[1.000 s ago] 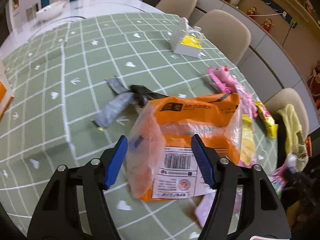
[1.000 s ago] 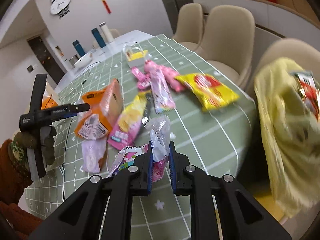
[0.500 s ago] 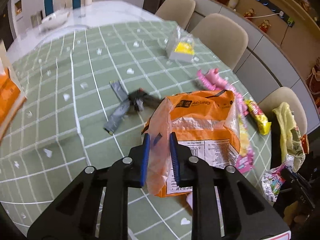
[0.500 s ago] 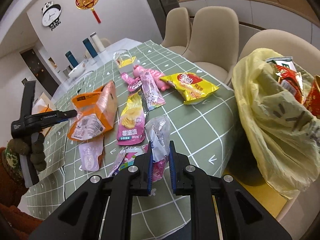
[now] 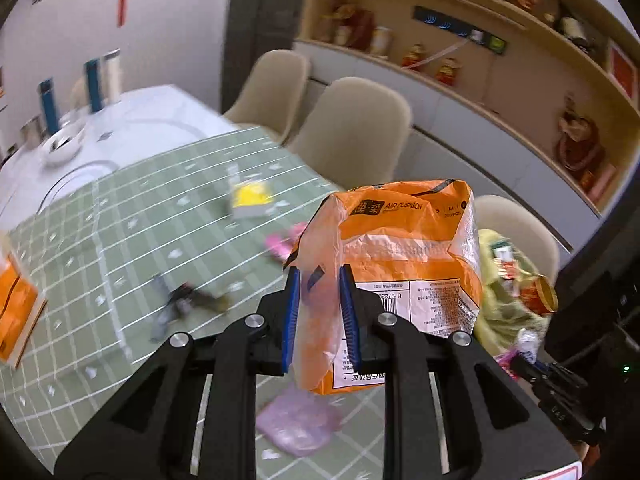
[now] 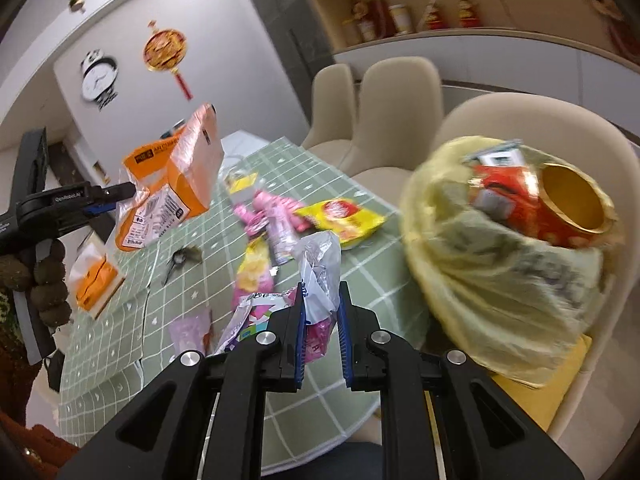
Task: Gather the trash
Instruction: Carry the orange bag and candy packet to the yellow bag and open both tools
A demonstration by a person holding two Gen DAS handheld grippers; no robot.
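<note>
The left tool (image 5: 320, 316) pinches the orange bag (image 5: 404, 264) above the surface (image 5: 132, 216); the right tool (image 6: 322, 332) pinches a clear wrapper (image 6: 320, 268). Bring both over the yellow trash bag (image 6: 508, 292) mouth before releasing.

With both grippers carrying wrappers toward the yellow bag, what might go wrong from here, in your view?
1. The left gripper pinches only a thin corner of the orange package, which hangs clear of the table; it might slip out.
2. The yellow trash bag looks quite full, with a red-and-gold tub at its mouth, so added pieces may tumble off.
3. The right gripper holds a loose clear wrapper, which could snag or slip.
</note>
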